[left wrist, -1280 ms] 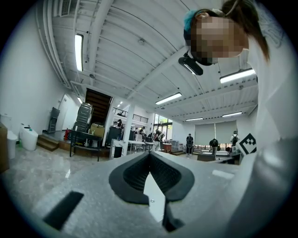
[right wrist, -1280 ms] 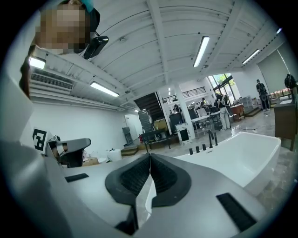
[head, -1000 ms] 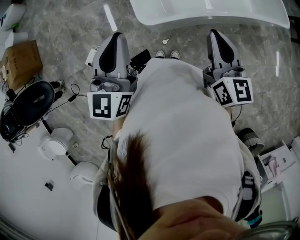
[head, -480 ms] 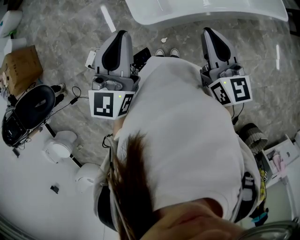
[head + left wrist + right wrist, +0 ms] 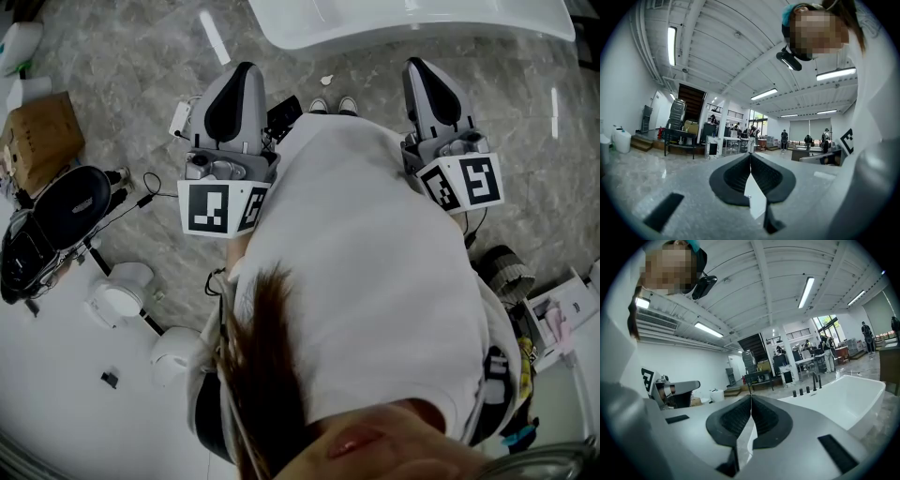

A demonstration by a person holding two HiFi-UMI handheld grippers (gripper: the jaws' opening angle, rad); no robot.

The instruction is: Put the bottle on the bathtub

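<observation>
The white bathtub (image 5: 412, 23) lies across the top of the head view, just beyond the person's shoes (image 5: 333, 106). In the right gripper view the bathtub (image 5: 843, 401) is to the right, with dark taps (image 5: 806, 390) on its rim. My left gripper (image 5: 246, 70) and right gripper (image 5: 415, 66) are held level on either side of the person's body, pointing towards the tub. The left gripper (image 5: 750, 154) is shut with nothing in it, its jaws touching. The right gripper (image 5: 751, 397) is shut and holds nothing as well. I cannot pick out the bottle with certainty in any view.
On the marble floor at the left lie a brown cardboard box (image 5: 42, 131), a black round case (image 5: 61, 206), cables and white round devices (image 5: 117, 295). White containers (image 5: 621, 140) stand by the far wall. Desks and several people fill the hall behind.
The head view has shifted slightly, so the tub and both grippers sit a little higher in it. Both grippers stay shut.
</observation>
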